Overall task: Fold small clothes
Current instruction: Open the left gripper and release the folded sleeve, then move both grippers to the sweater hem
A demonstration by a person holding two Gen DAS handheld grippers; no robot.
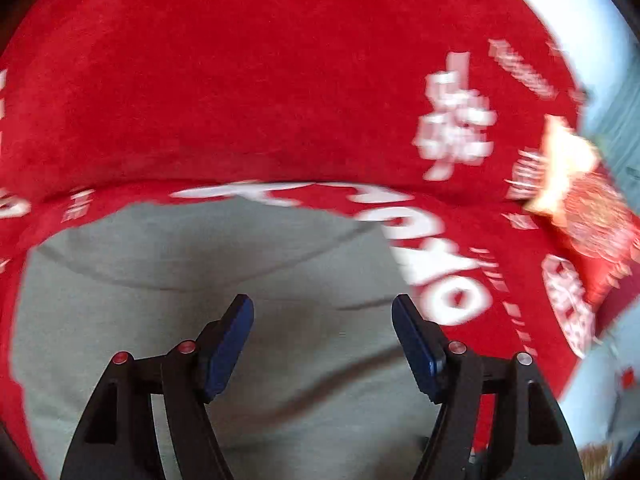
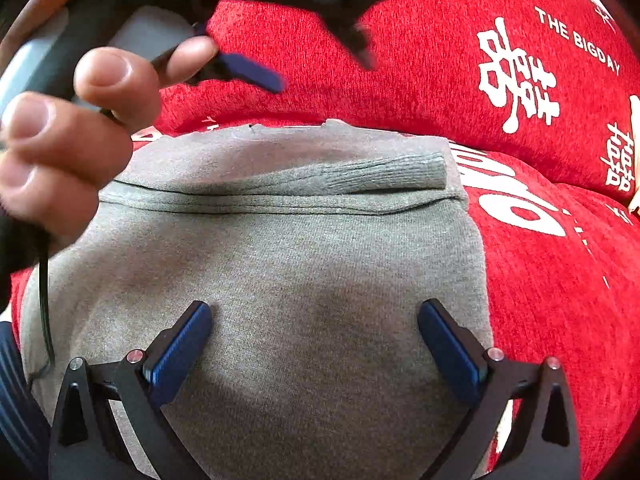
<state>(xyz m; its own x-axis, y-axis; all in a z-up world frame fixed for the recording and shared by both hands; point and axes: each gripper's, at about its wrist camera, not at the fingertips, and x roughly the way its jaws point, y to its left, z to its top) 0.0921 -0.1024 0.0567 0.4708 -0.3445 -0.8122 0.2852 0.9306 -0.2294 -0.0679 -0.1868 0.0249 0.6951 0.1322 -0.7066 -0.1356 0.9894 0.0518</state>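
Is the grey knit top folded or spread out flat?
Partly folded: the grey knit top has its ribbed edge doubled over across the far side.

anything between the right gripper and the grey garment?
Nothing visible. The right gripper stands open directly over the grey garment on the red cover; the left gripper and hand hover off to the side.

A red plush sofa cover (image 2: 440, 80) printed with white characters and the words "THE BIGDAY" filled most of both views. A pale, brightly lit surface (image 1: 560, 4) showed blurred at the upper right.
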